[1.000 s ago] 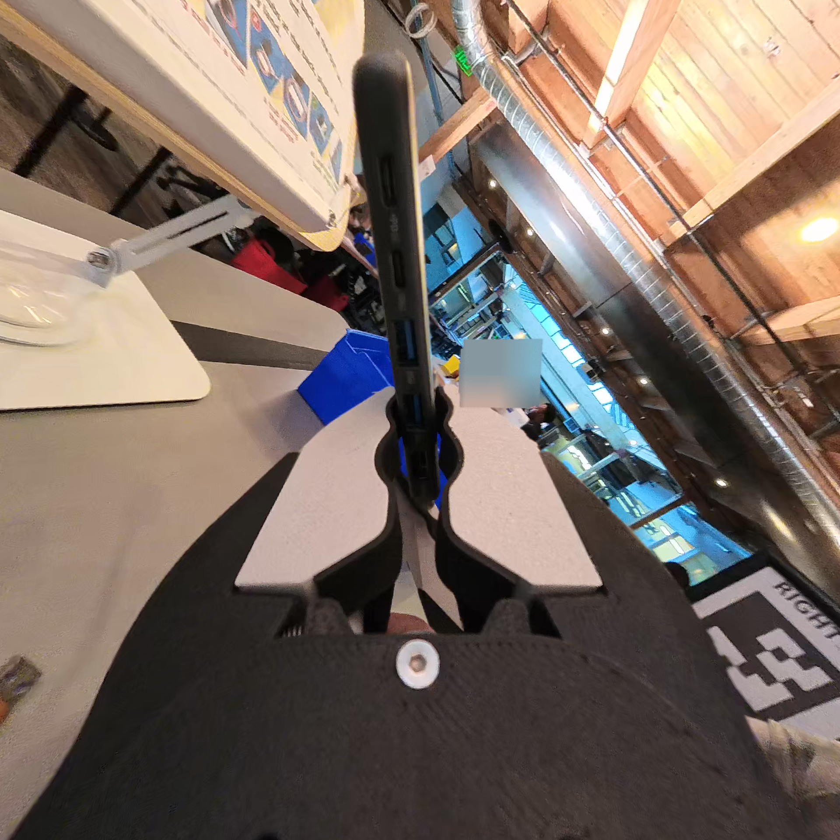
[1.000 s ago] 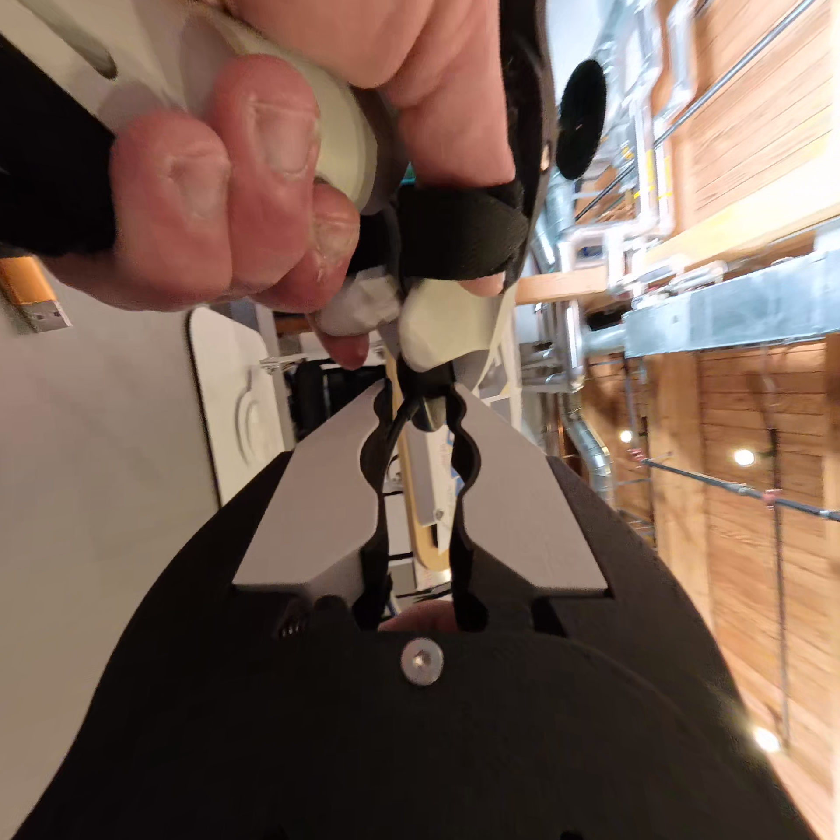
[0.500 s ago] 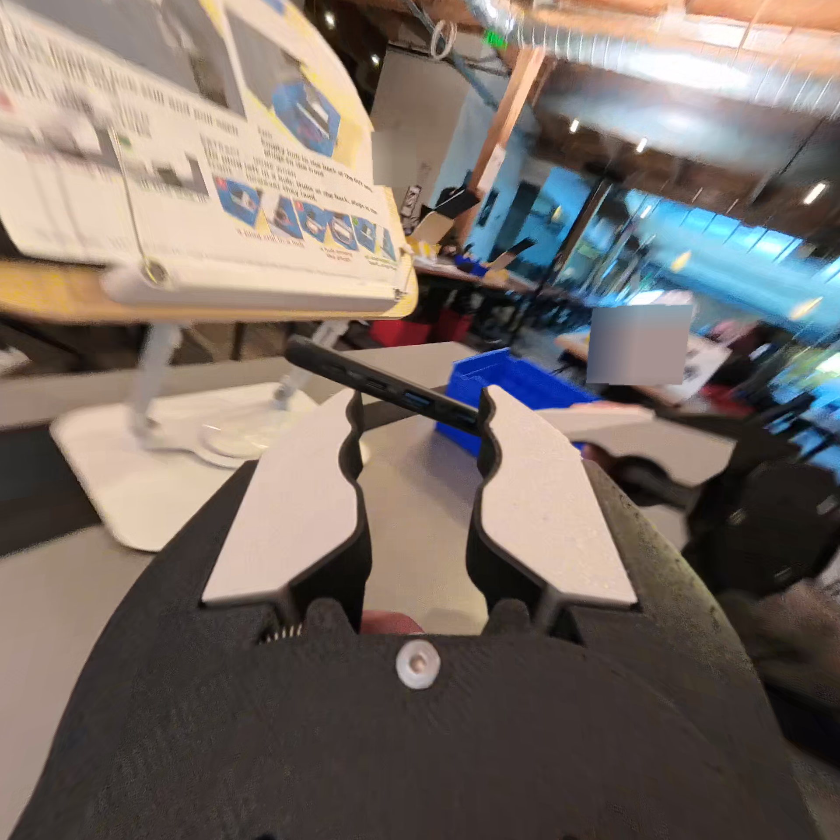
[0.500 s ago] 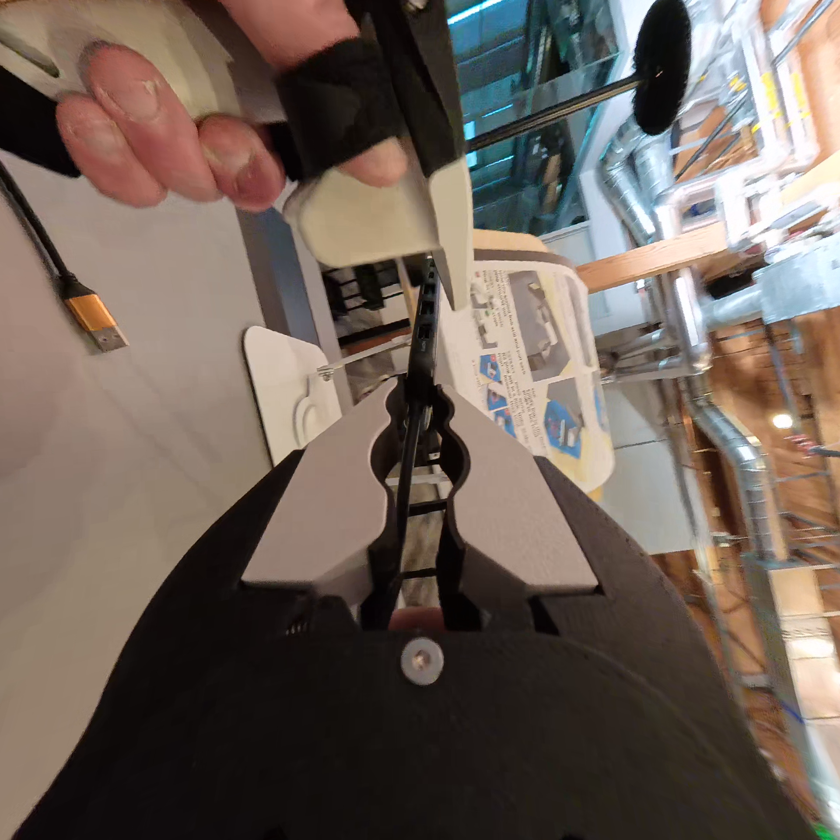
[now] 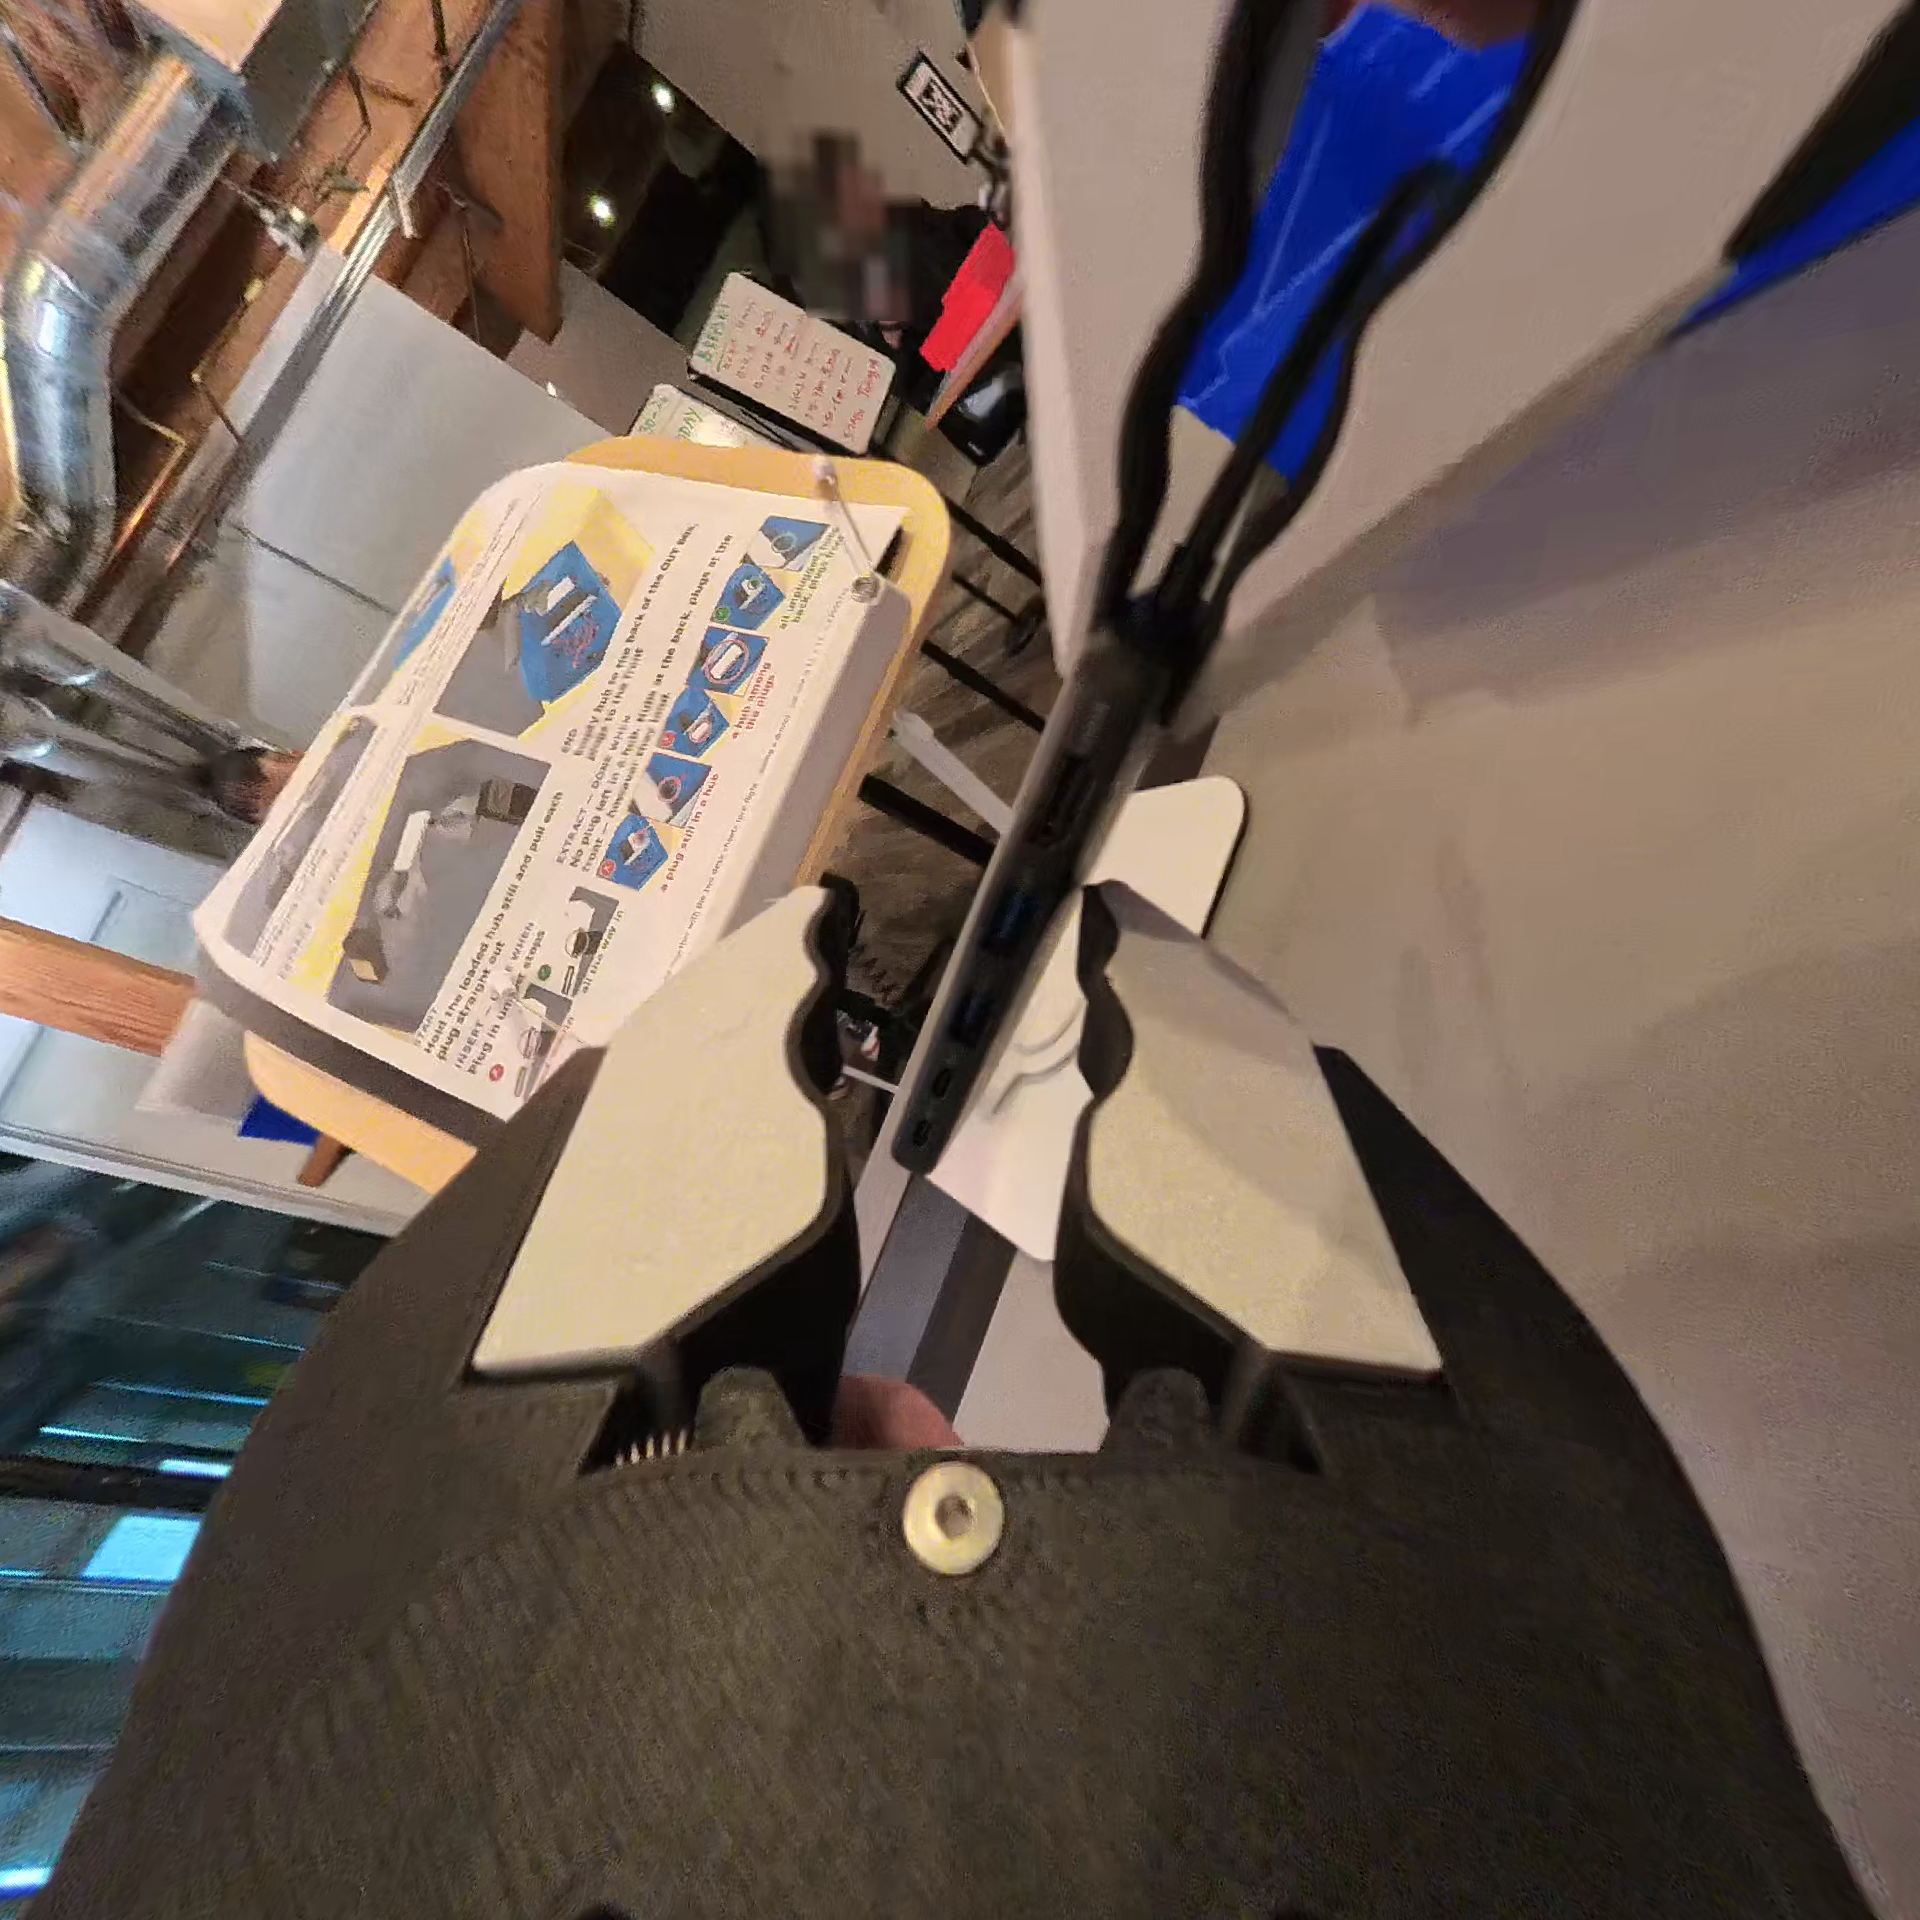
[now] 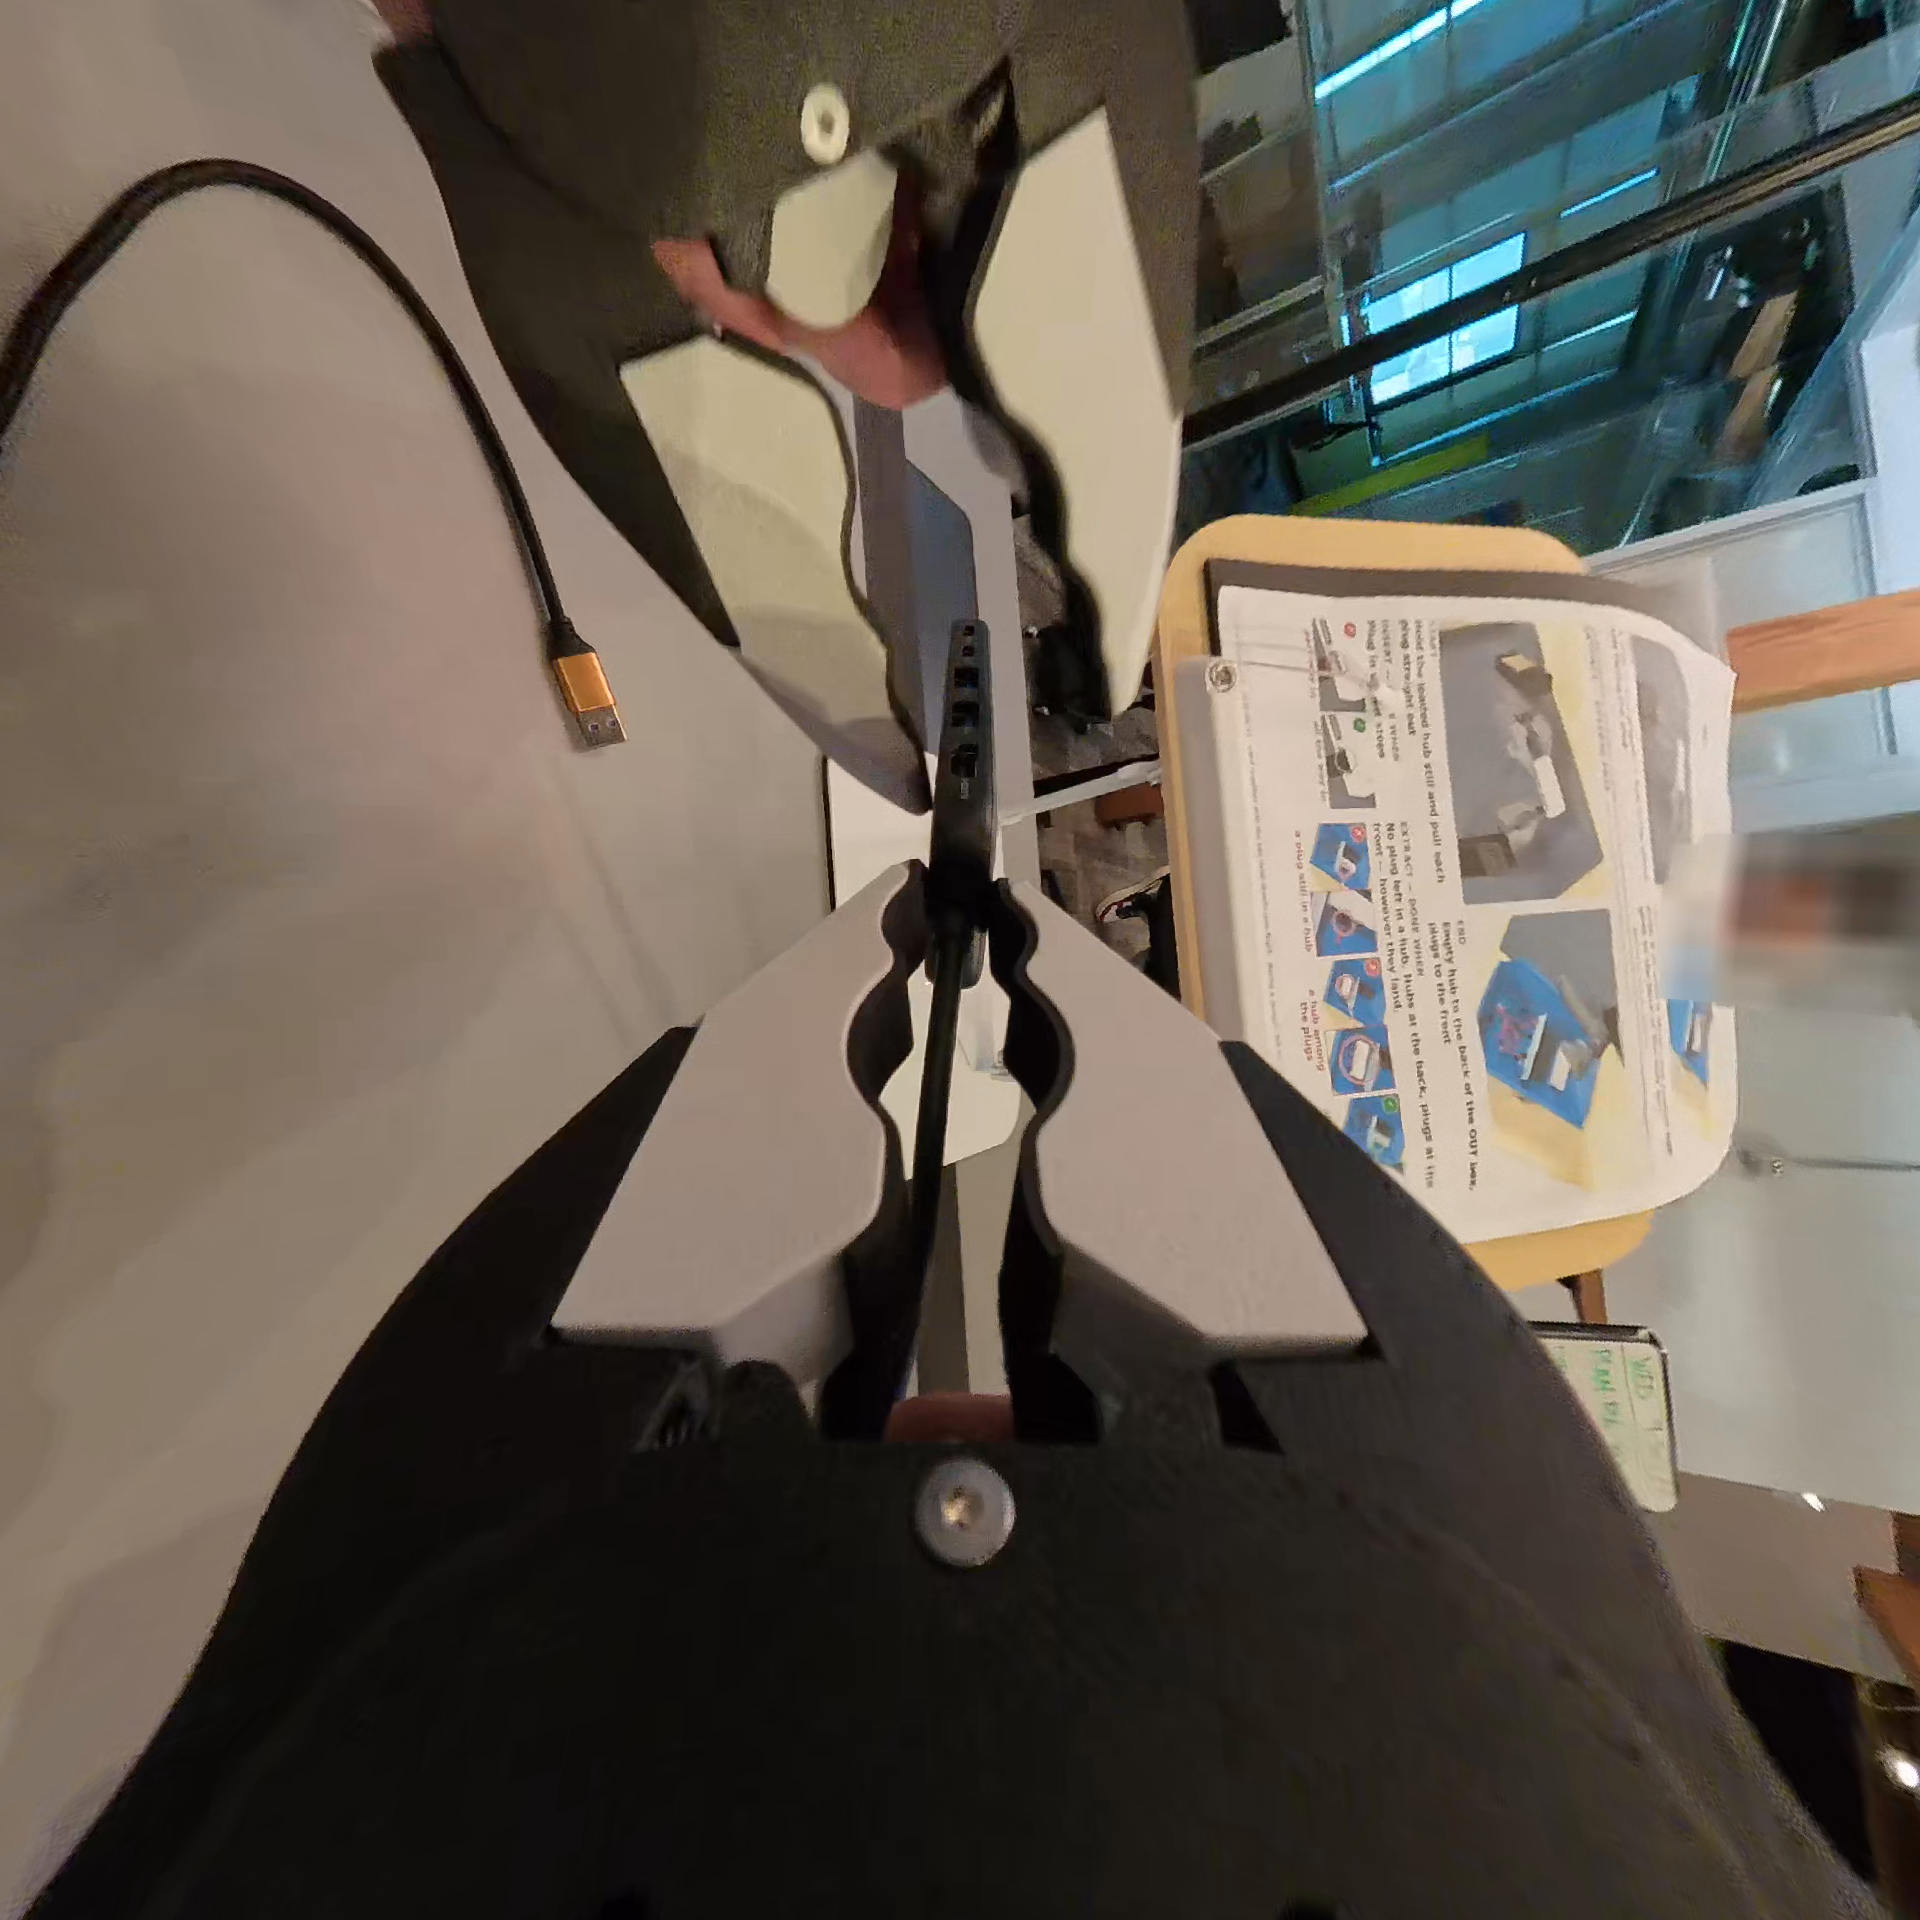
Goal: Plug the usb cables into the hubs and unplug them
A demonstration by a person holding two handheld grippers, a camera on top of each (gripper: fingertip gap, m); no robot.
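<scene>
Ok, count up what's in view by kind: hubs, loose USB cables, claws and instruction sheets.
Hubs: 1, the black hub, clamped in the right claw
Loose USB cables: 1, the orange-plug cable, unplugged
Claws: 2, the right claw and the open left claw
Instruction sheets: 1, the instruction sheet on its stand
Total: 5

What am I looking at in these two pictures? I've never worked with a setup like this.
There is no robot arm: a person holds a two-finger clamp in each hand, each with a camera looking along its fingers. In the right camera's picture, the right gripper is shut on a slim black hub, its ports facing us. In the left camera's picture, the left gripper is open around the hub's free end. An orange-tipped cable lies unplugged on the grey table. Behind stands an instruction sheet on a stand.
</scene>
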